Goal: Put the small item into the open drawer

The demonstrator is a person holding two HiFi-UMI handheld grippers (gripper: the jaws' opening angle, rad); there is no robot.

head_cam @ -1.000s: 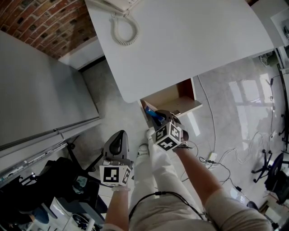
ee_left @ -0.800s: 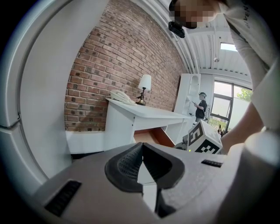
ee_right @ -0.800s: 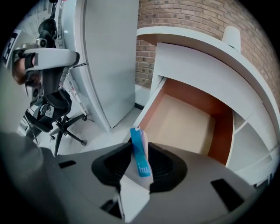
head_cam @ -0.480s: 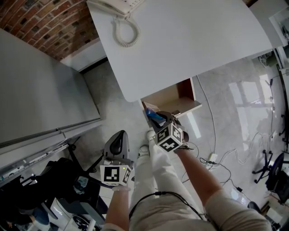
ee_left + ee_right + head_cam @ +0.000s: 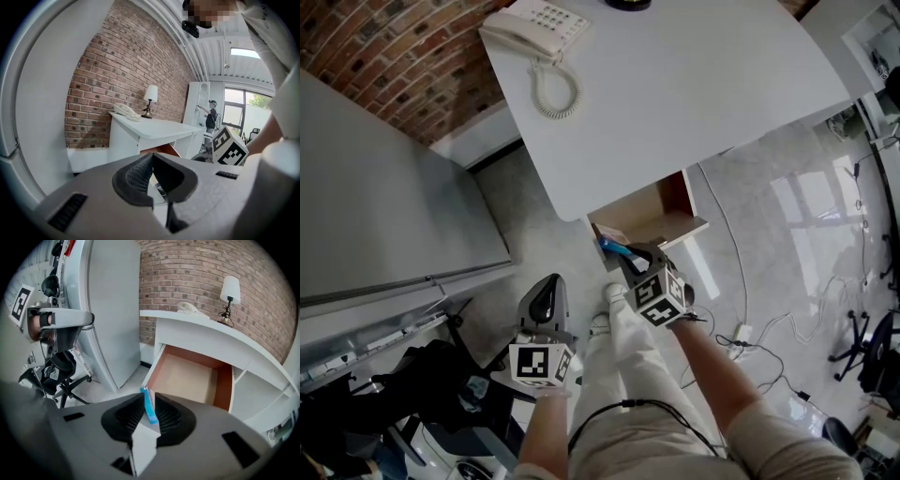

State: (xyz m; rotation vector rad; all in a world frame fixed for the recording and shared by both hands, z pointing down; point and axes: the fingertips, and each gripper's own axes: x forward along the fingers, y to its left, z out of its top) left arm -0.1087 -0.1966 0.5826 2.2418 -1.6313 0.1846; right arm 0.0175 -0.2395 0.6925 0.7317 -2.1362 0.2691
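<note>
Two ribbed fingers [image 5: 132, 416] of the right gripper [image 5: 150, 411] are closed on the small item [image 5: 149, 405], a thin blue-and-white packet held upright on edge. Its top pokes past the fingertips; its lower part is hidden between them, and its print is too small to read. The packet is held at the near left corner of the open drawer [image 5: 185, 377]. Whether it has crossed the front rim cannot be told. Past that rim the drawer's tan floor lies open, bounded on the right by a reddish-brown side wall.

The left gripper [image 5: 152, 177] is held low beside the person's leg, well apart from the drawer, its fingers closed on each other at the tips.

In the head view the drawer's back is covered by the white desk [image 5: 675, 103]. A telephone [image 5: 534, 28] with a coiled cord is set near the desk's far left corner, and a lamp [image 5: 229, 292] stands beyond it. A brick wall [image 5: 375, 47] is seen behind and a tall grey cabinet [image 5: 384, 197] to the left. The glossy pale floor [image 5: 797, 206] carries cables [image 5: 741, 330] at right.
</note>
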